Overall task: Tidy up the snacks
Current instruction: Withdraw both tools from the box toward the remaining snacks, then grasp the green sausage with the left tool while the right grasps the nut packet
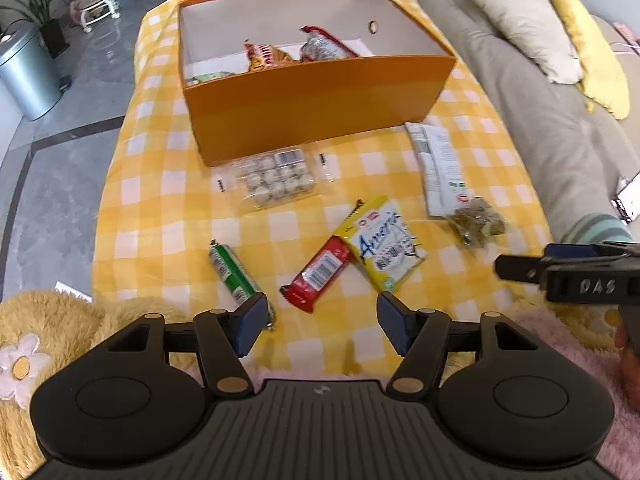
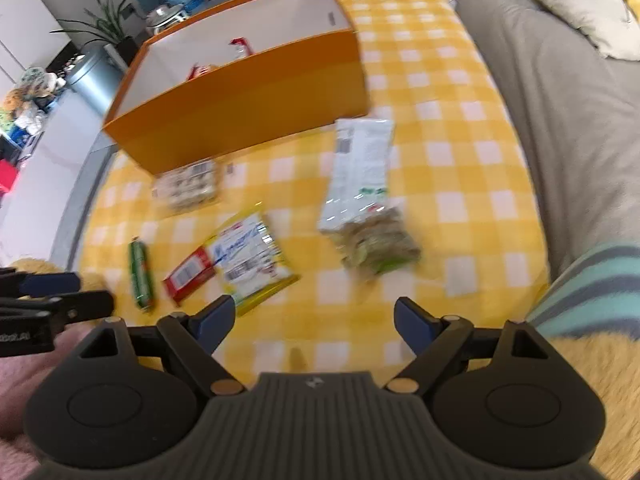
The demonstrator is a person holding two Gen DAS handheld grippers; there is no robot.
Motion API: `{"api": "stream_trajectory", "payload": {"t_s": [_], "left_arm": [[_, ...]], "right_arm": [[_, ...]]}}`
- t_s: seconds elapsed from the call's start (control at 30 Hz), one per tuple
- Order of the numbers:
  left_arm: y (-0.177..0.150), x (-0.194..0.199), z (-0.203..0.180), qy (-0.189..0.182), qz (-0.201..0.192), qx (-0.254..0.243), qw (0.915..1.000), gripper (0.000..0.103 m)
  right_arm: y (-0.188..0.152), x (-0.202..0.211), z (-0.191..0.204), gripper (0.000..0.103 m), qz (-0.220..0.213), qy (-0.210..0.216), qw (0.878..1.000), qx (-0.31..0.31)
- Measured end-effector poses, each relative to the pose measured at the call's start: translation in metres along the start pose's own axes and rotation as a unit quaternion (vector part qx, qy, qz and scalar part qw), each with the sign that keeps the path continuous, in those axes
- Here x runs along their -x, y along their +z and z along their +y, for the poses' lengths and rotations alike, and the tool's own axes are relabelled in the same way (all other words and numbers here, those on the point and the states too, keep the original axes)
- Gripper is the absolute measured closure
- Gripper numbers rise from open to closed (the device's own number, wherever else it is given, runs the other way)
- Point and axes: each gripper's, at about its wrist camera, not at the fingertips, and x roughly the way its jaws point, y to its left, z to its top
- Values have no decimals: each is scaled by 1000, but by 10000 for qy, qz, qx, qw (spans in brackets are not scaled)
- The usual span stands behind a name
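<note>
An orange box (image 1: pixel 312 100) stands at the back of the yellow checked table, with a few snack packets (image 1: pixel 320 46) inside. In front lie a clear tray of round sweets (image 1: pixel 276 178), a green roll (image 1: pixel 236 276), a red bar (image 1: pixel 316 274), a yellow packet (image 1: pixel 384 242) and a long white bag of nuts (image 1: pixel 448 176). My left gripper (image 1: pixel 322 328) is open and empty, just short of the red bar. My right gripper (image 2: pixel 314 322) is open and empty, with the yellow packet (image 2: pixel 252 252) ahead to its left and the white bag (image 2: pixel 364 192) ahead. The box also shows in the right wrist view (image 2: pixel 240 108).
A grey sofa (image 1: pixel 540 120) with cushions runs along the table's right side. A metal bin (image 1: pixel 24 72) and a potted plant stand on the floor at the left. Fluffy yellow and pink fabric (image 1: pixel 52 320) lies at the near edge.
</note>
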Motion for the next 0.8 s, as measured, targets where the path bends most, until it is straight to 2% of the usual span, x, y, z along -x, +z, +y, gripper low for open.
{"api": "stream_trajectory", "payload": {"t_s": [0.17, 0.3, 0.5, 0.63, 0.8], "left_arm": [[3, -10, 15, 144, 101, 413, 9990, 29], [7, -17, 33, 298, 100, 803, 9963, 30], [14, -40, 58, 469, 336, 1484, 9872, 40], [17, -59, 62, 551, 554, 1550, 9848, 49], [20, -77, 62, 766, 789, 1492, 9827, 51]], "right_arm": [[10, -11, -13, 19, -100, -126, 9998, -104], [19, -25, -11, 20, -89, -352, 9988, 324], [29, -44, -9, 20, -58, -613, 9940, 902], [33, -52, -10, 20, -64, -603, 9930, 1011], [39, -62, -15, 26, 68, -557, 9947, 862]]}}
